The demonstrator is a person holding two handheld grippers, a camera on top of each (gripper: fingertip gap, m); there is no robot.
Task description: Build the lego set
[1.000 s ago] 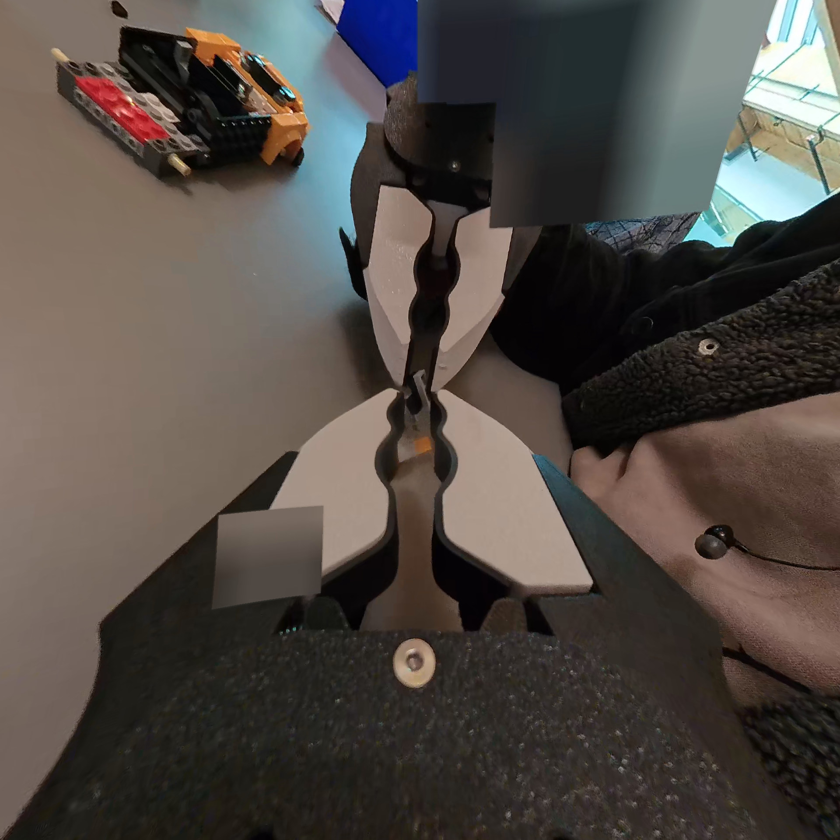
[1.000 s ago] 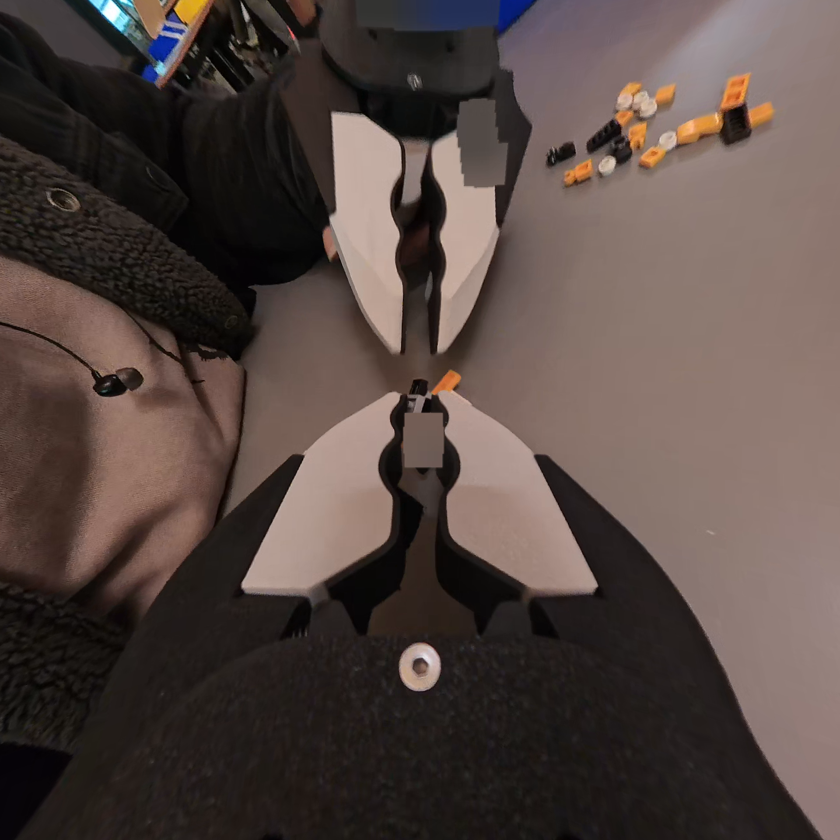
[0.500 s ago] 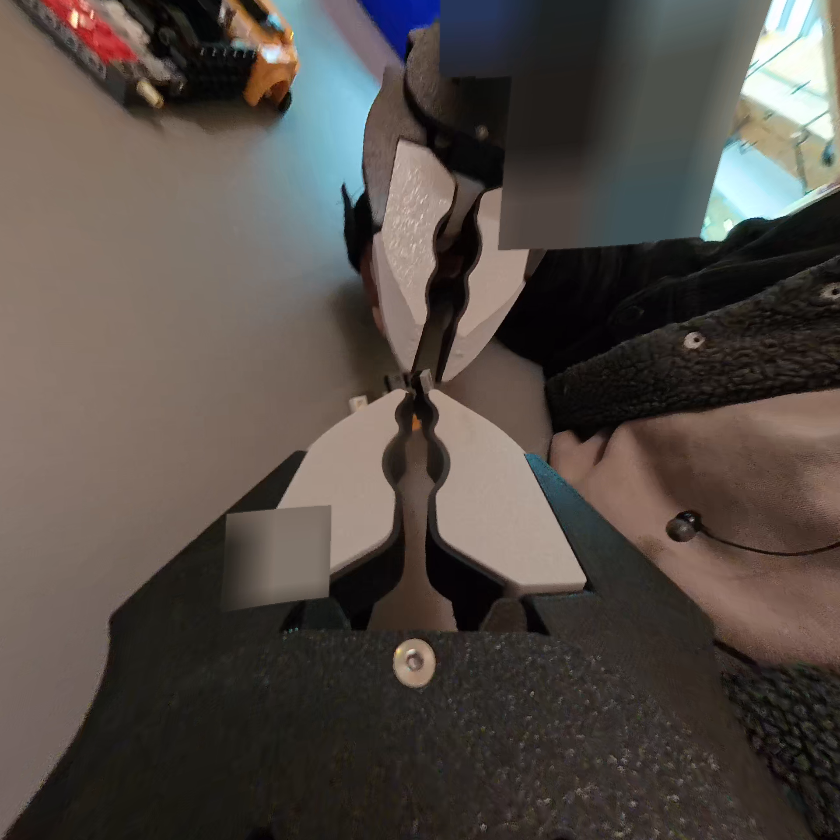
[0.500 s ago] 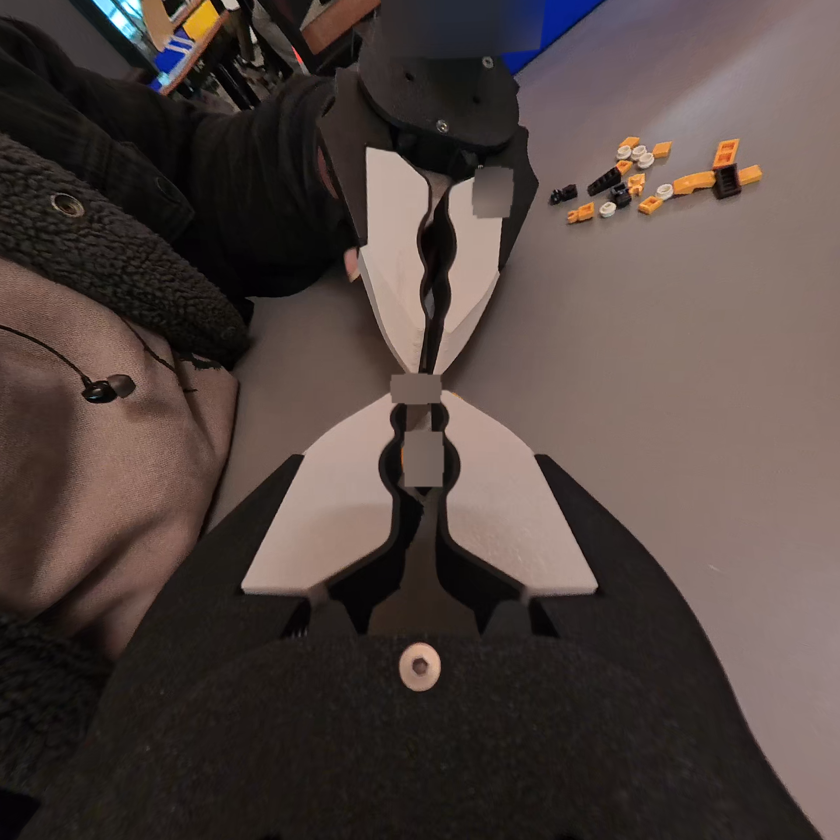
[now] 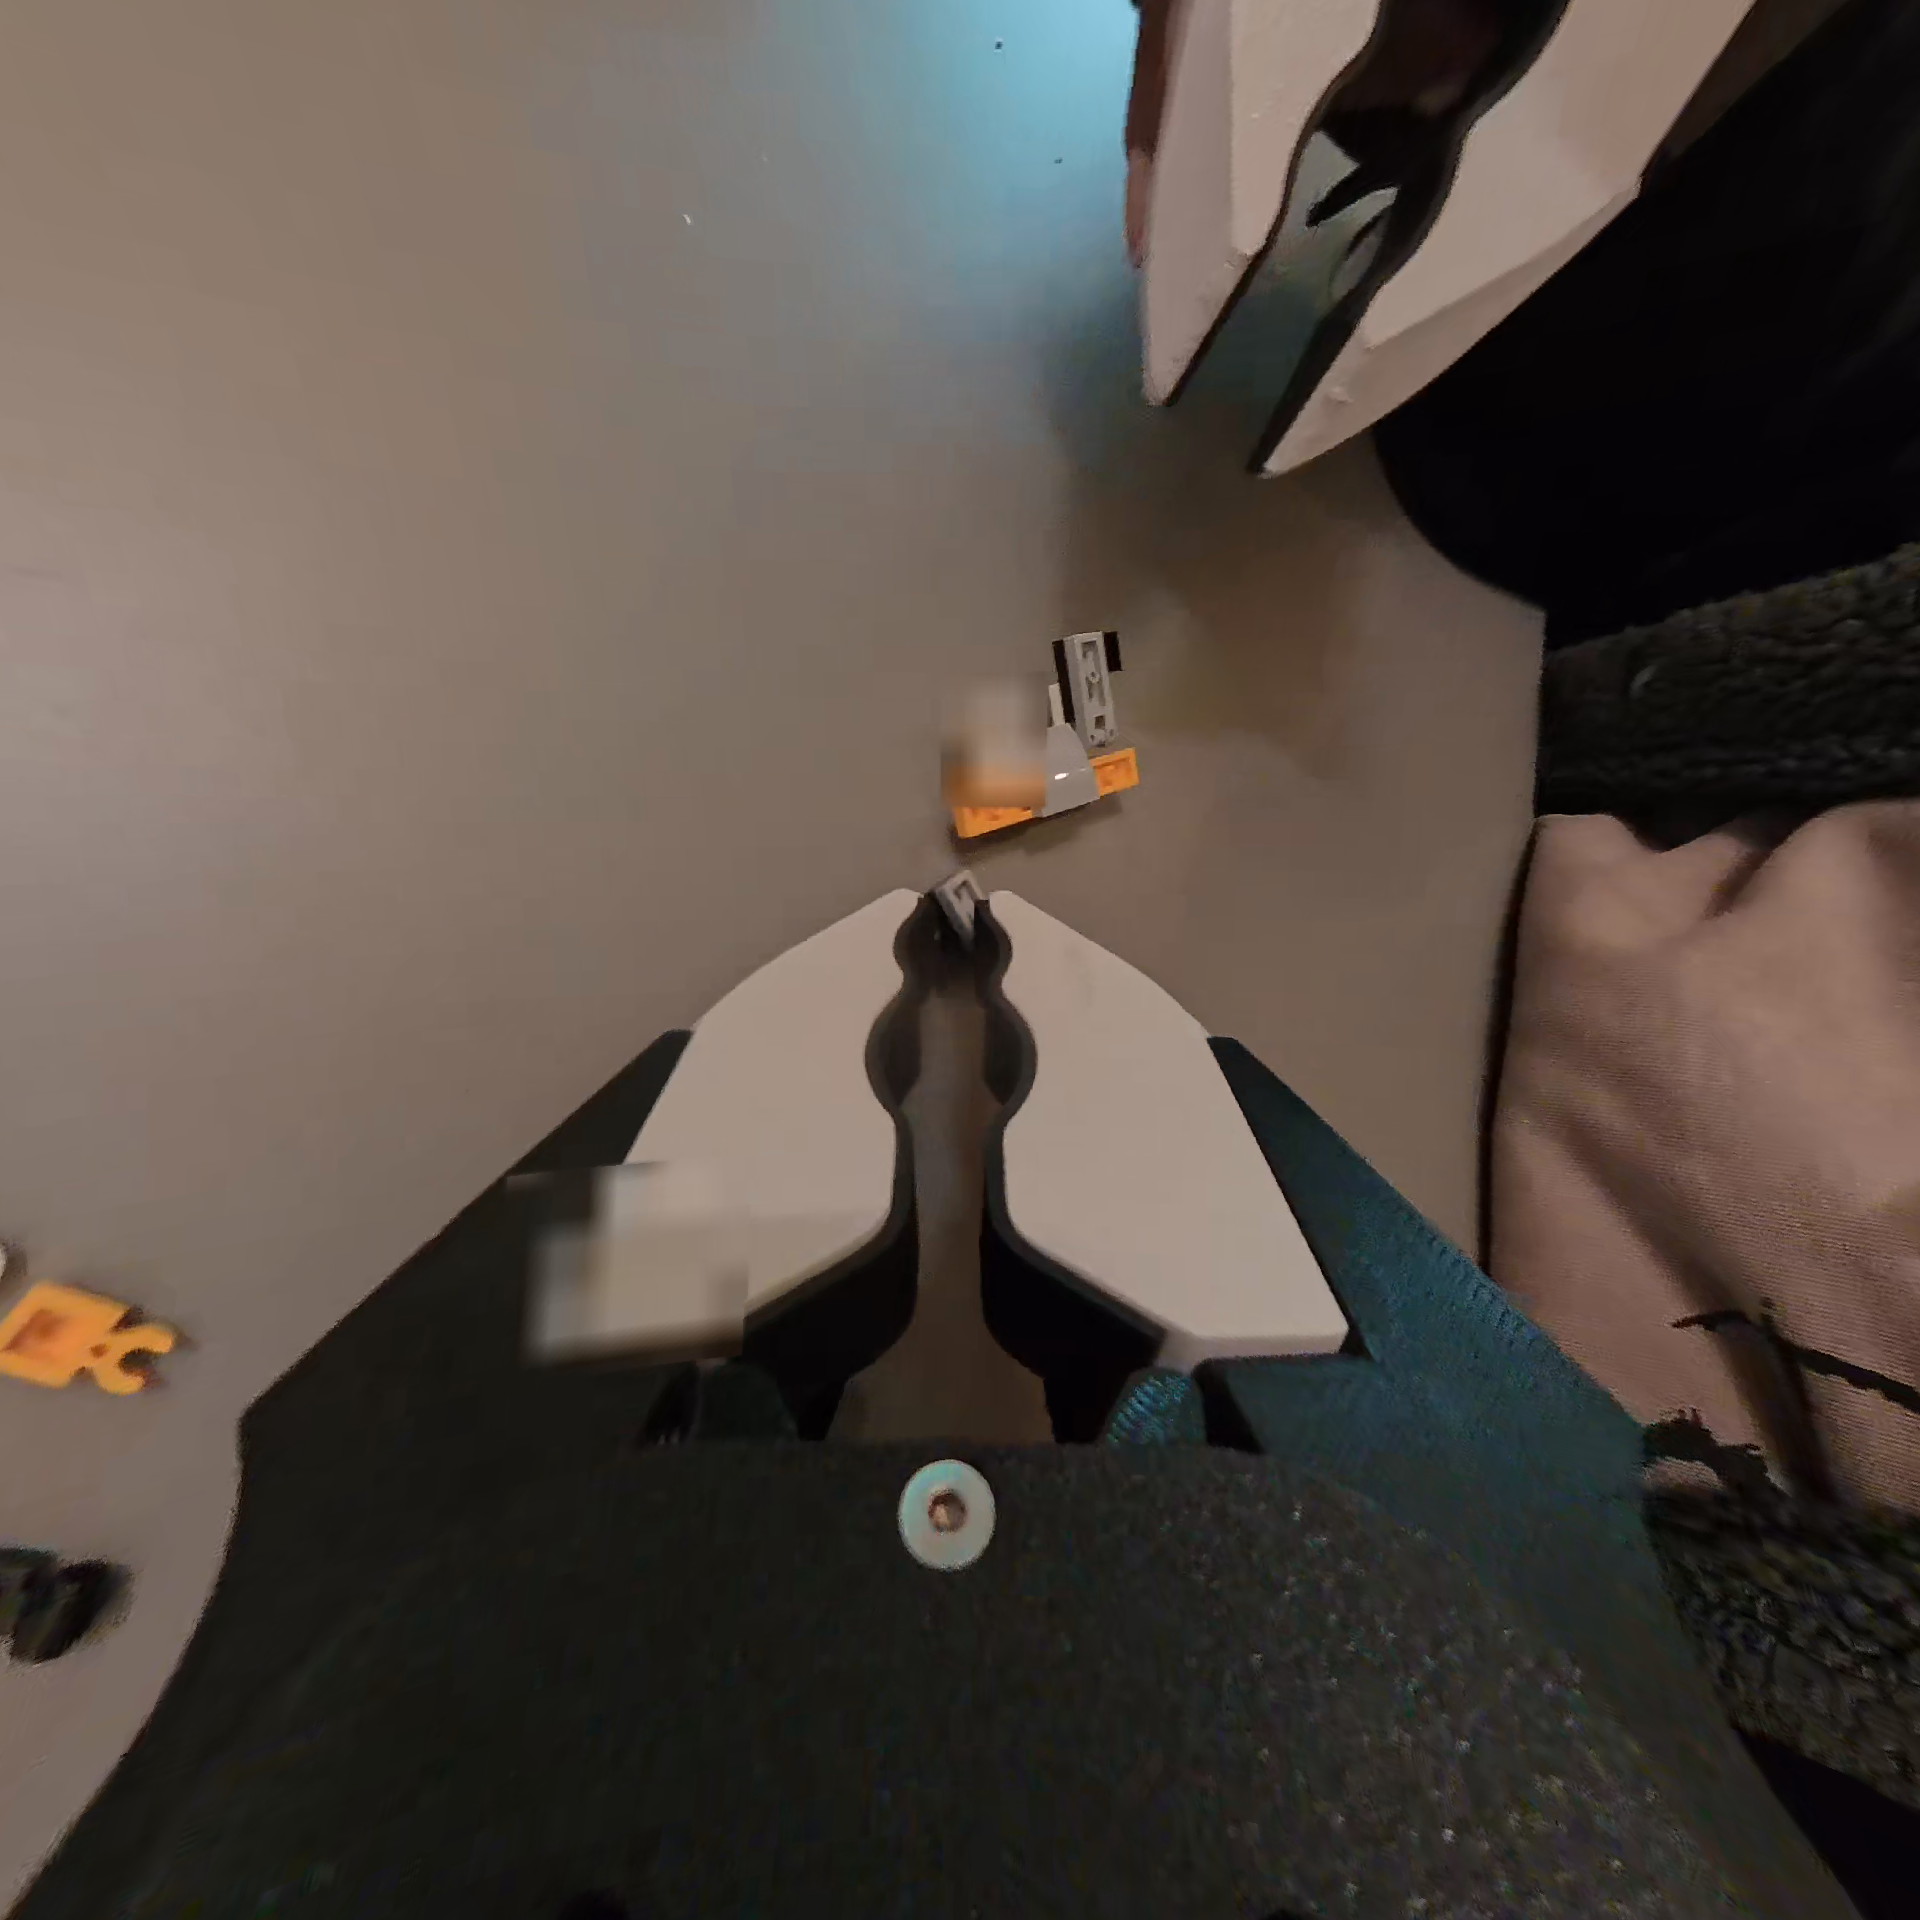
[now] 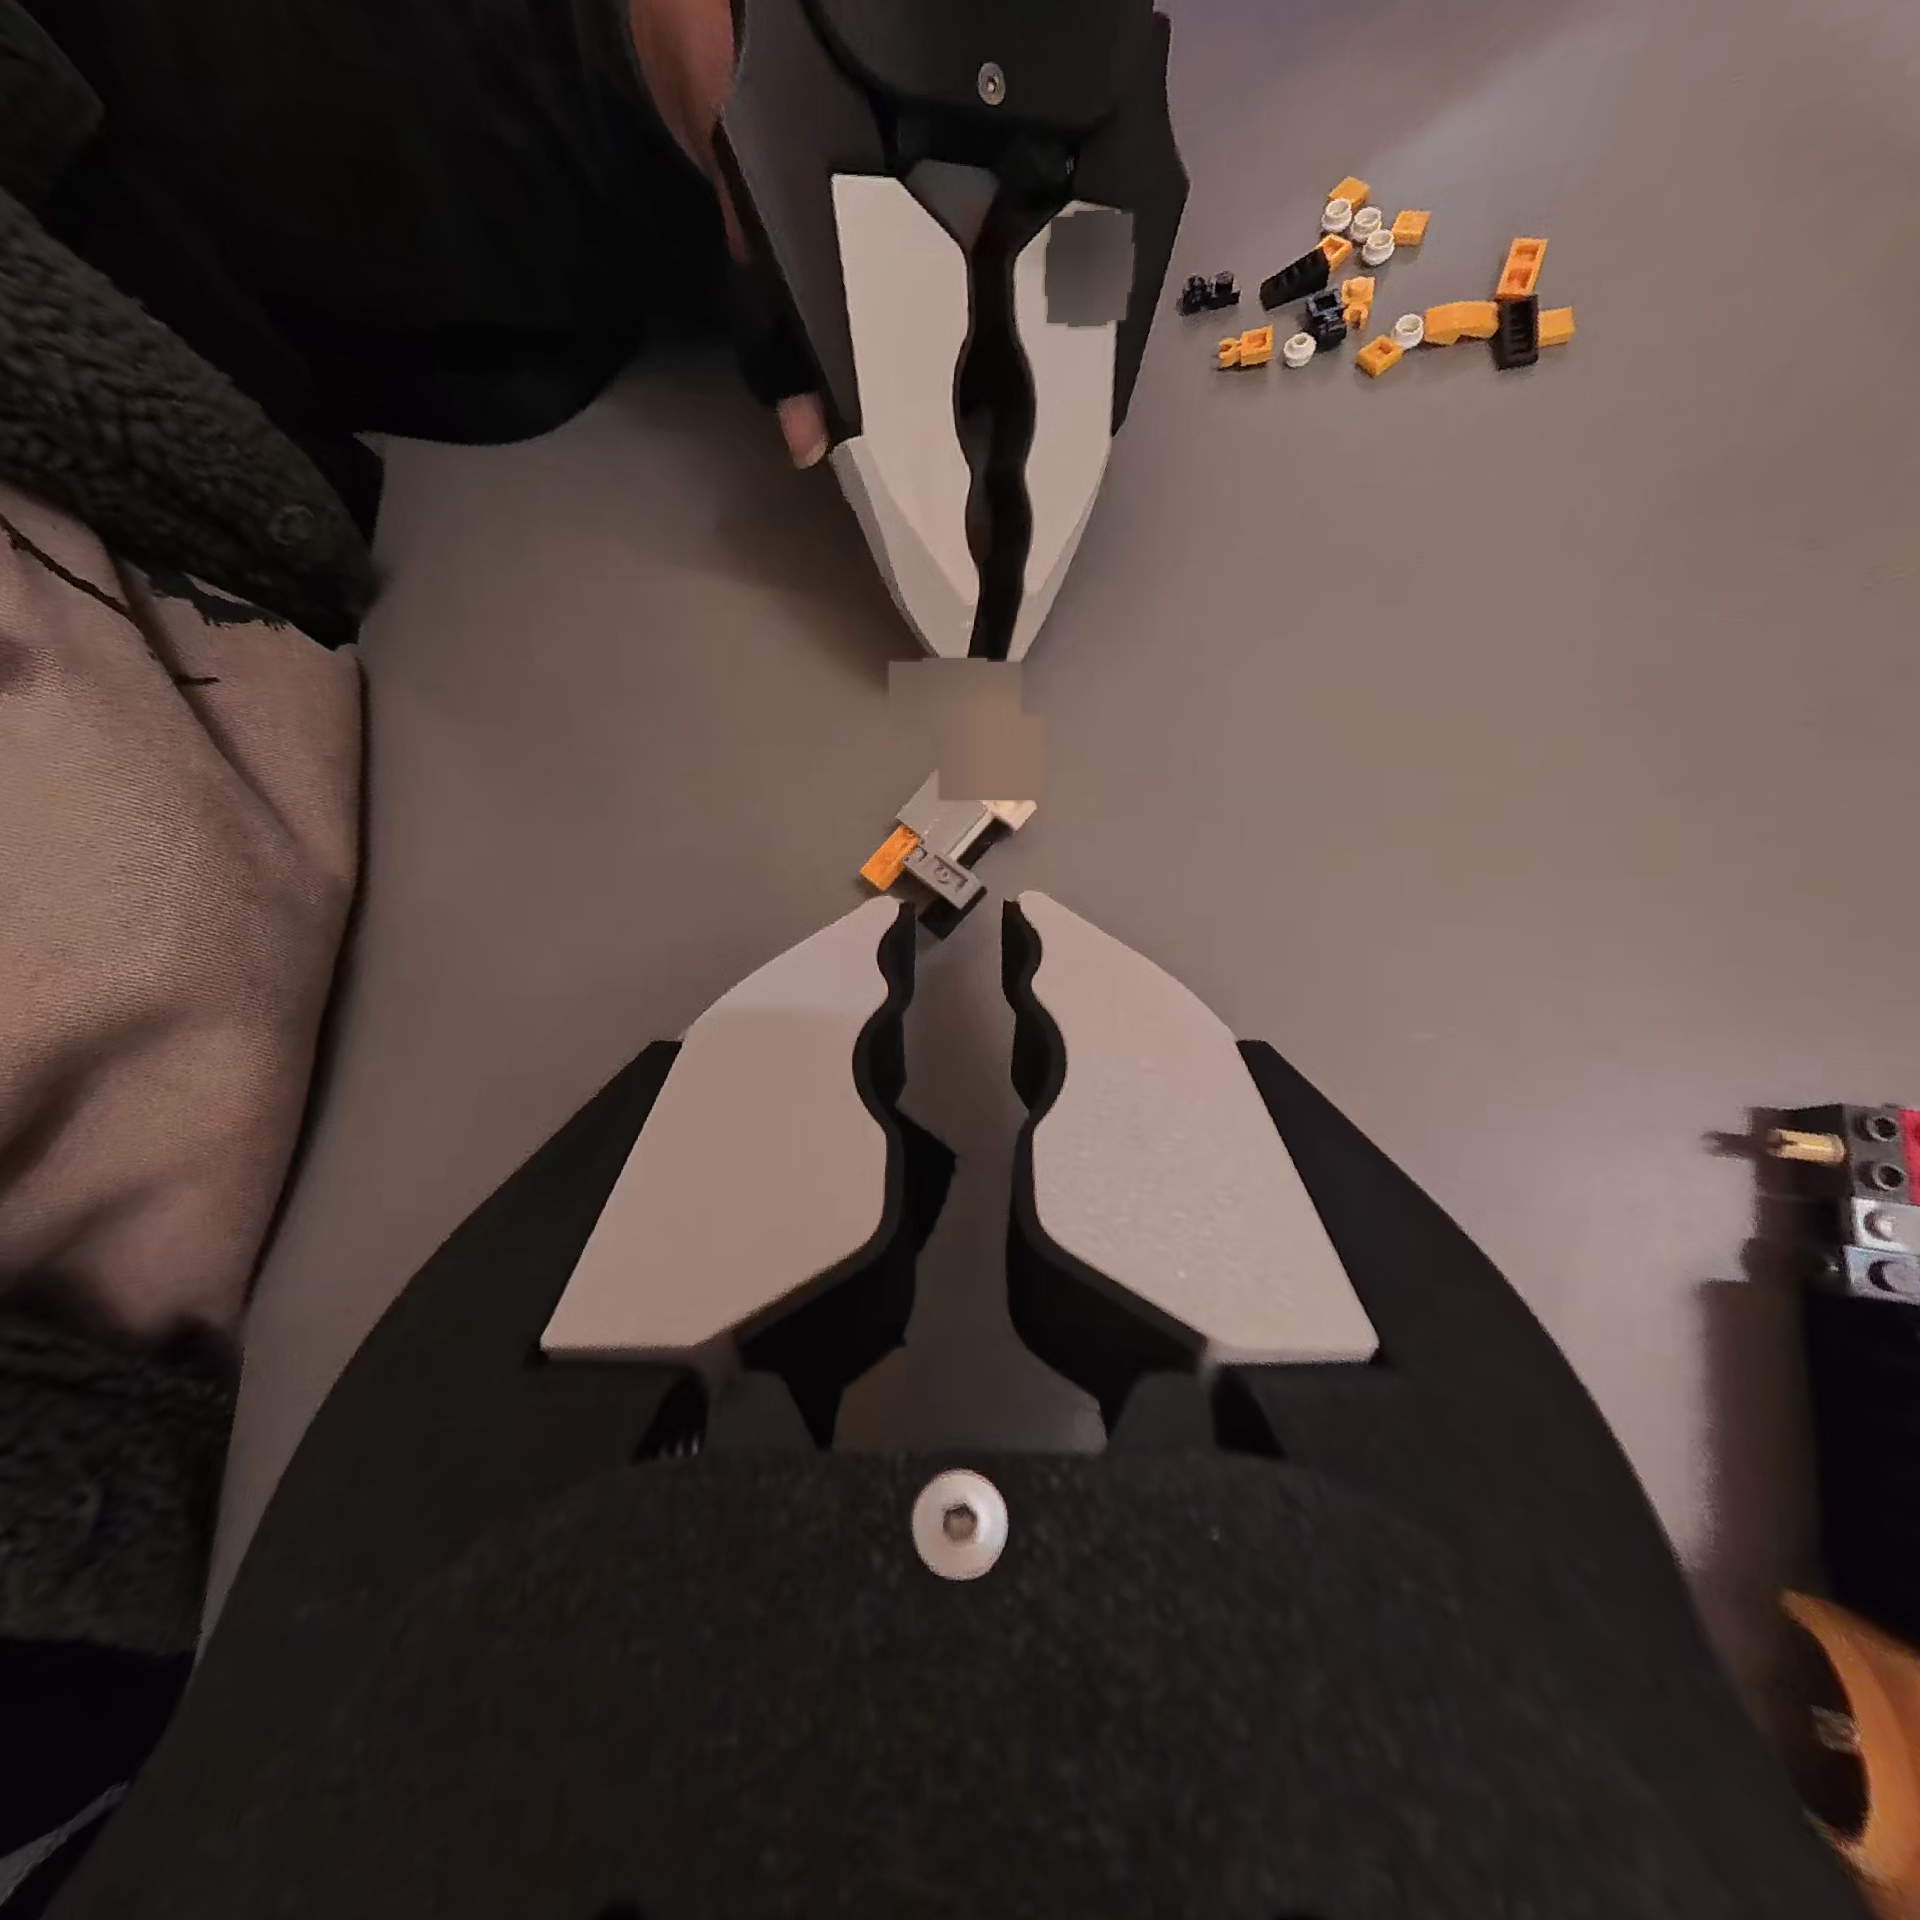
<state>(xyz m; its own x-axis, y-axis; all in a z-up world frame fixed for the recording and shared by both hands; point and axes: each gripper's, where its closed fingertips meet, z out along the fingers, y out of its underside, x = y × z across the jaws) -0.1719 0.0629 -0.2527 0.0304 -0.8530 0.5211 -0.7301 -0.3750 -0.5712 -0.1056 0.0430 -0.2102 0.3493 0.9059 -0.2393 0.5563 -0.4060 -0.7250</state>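
Left wrist view: the left gripper (image 5: 961, 914) pinches a small grey piece (image 5: 958, 902) at its tips, just short of the small grey-and-orange assembly (image 5: 1070, 764) lying on the grey table (image 5: 468, 520).

Right wrist view: the right gripper (image 6: 958, 909) stands parted and empty just beside that assembly; only here do the loose bricks (image 6: 1382, 291) show, well apart.

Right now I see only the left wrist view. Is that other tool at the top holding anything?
Observer: No. The right wrist view shows the right gripper with its fingers apart and nothing between them.
Operator: Is anything built yet?
Observer: Yes, a partly built model sits at the right edge of that view, on the table.
Operator: Any more spare pieces?
Observer: A loose pile of orange, black and white pieces lies beyond the left gripper.
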